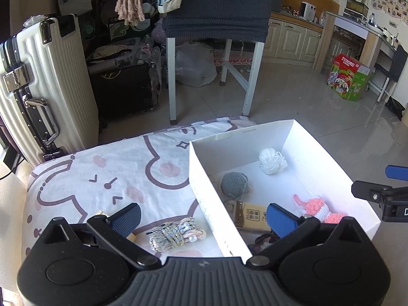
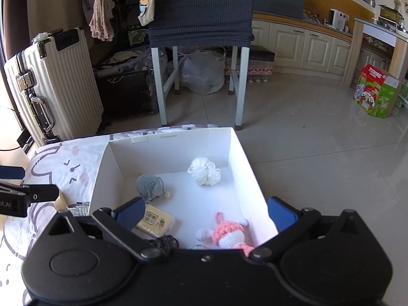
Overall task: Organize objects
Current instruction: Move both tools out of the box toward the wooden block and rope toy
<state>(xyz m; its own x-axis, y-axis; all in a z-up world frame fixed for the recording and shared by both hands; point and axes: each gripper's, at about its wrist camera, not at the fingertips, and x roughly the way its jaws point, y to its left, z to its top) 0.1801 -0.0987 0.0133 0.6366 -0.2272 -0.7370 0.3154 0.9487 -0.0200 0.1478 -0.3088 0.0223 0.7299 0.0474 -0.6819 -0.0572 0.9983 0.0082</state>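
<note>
Our left gripper (image 1: 204, 219) and right gripper (image 2: 205, 213) gape empty; cord bundle (image 1: 176, 233) lies at nine o'clock of the box (image 1: 204, 178).

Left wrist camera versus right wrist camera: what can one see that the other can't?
Only the left wrist view shows the whole braided cord bundle lying on the patterned cloth outside the box, between the open left gripper fingers; the right view catches just a sliver of it.

Only the right wrist view shows the open right gripper over the box.

Both show the white box holding white yarn, a grey crochet piece, a tan packet and a pink crochet toy.
</note>
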